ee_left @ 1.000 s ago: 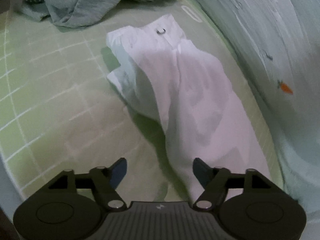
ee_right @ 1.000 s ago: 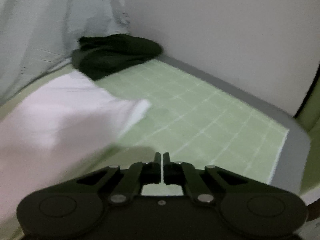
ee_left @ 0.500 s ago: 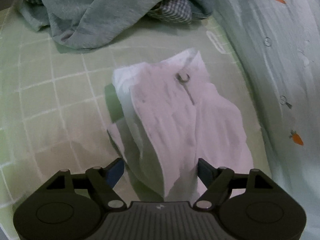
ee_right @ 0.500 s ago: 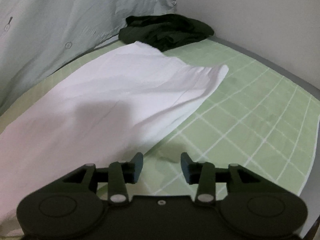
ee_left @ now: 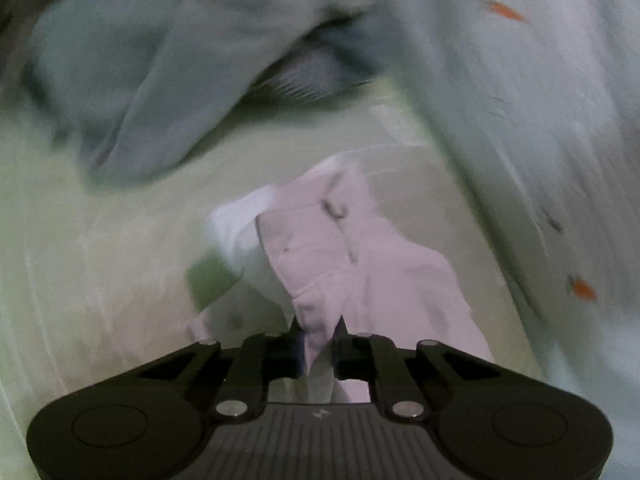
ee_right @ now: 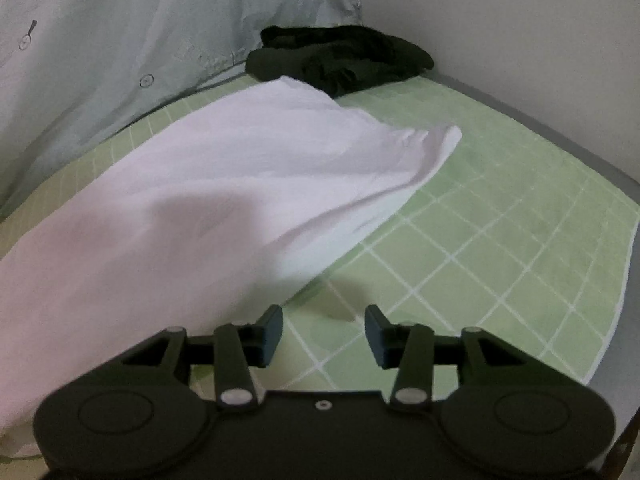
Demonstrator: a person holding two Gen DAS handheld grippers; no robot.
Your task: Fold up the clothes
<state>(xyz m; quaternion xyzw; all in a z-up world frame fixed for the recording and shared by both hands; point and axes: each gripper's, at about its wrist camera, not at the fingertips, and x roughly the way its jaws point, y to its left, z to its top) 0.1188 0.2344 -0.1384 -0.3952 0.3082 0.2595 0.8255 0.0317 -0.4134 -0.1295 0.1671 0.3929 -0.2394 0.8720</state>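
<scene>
A white garment (ee_left: 360,264) lies crumpled on the green checked mat (ee_left: 100,260), with a small metal ring (ee_left: 334,210) near its far end. My left gripper (ee_left: 318,324) is closing on a fold of the near end, and the cloth is pinched between its fingers. This view is blurred by motion. In the right wrist view the same white garment (ee_right: 240,184) lies spread across the mat (ee_right: 500,240), its hem end pointing right. My right gripper (ee_right: 324,320) hovers open just off the cloth's near edge, with only mat between its fingers.
A heap of pale blue-grey clothes (ee_left: 168,72) lies beyond the white garment. A pale sheet with small carrots (ee_left: 520,100) hangs along one side of the mat. Dark clothes (ee_right: 344,58) sit in the far corner by the wall. The mat's grey edge (ee_right: 600,168) runs along the right.
My left gripper went from wide open to pinching the white garment's near fold and moved toward the clothes heap. My right gripper opened from shut, swung over and now keeps still.
</scene>
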